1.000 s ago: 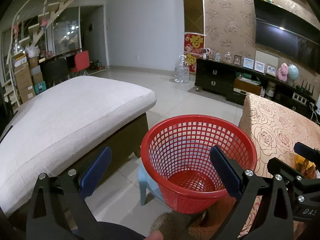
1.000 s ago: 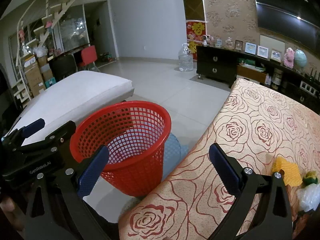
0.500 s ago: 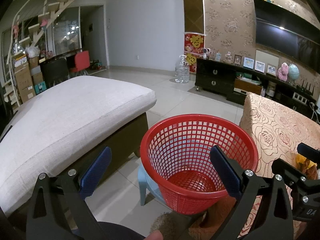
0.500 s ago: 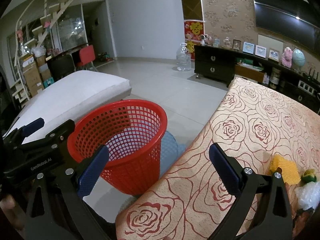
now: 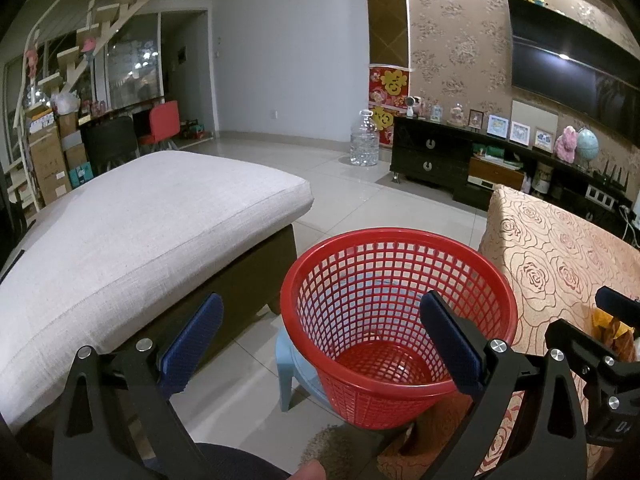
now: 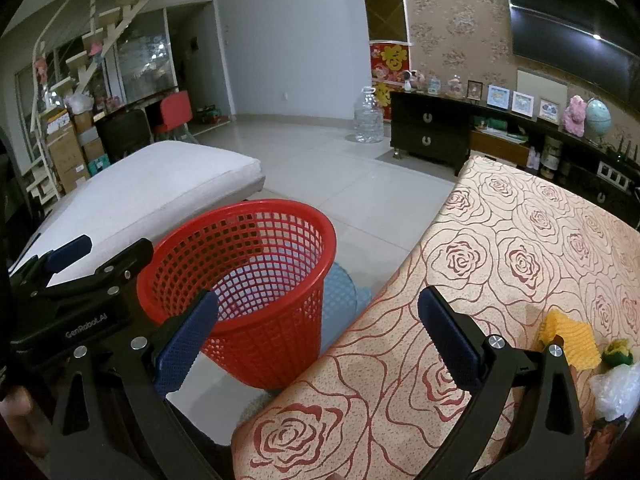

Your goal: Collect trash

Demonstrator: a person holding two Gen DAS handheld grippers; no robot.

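Note:
A red mesh waste basket [image 5: 396, 316] stands on a pale blue stool [image 5: 292, 372] on the floor, beside a table with a rose-pattern cloth [image 6: 520, 264]; it also shows in the right wrist view [image 6: 256, 280]. It looks empty. My left gripper [image 5: 320, 344] is open and empty, just in front of the basket. My right gripper [image 6: 320, 340] is open and empty over the table's near left corner. On the table at the right lie a yellow foam net [image 6: 568, 336], a small green-yellow scrap [image 6: 618, 354] and a clear plastic bag [image 6: 616, 388].
A sofa with a pale cushion [image 5: 132, 232] stands left of the basket. A dark TV cabinet [image 5: 460, 160] and a water jug [image 5: 364, 144] stand at the far wall. Tiled floor [image 5: 360, 200] lies between.
The right gripper has shifted slightly to the right over the table; the basket sits a little further left in its view. The left gripper has barely moved.

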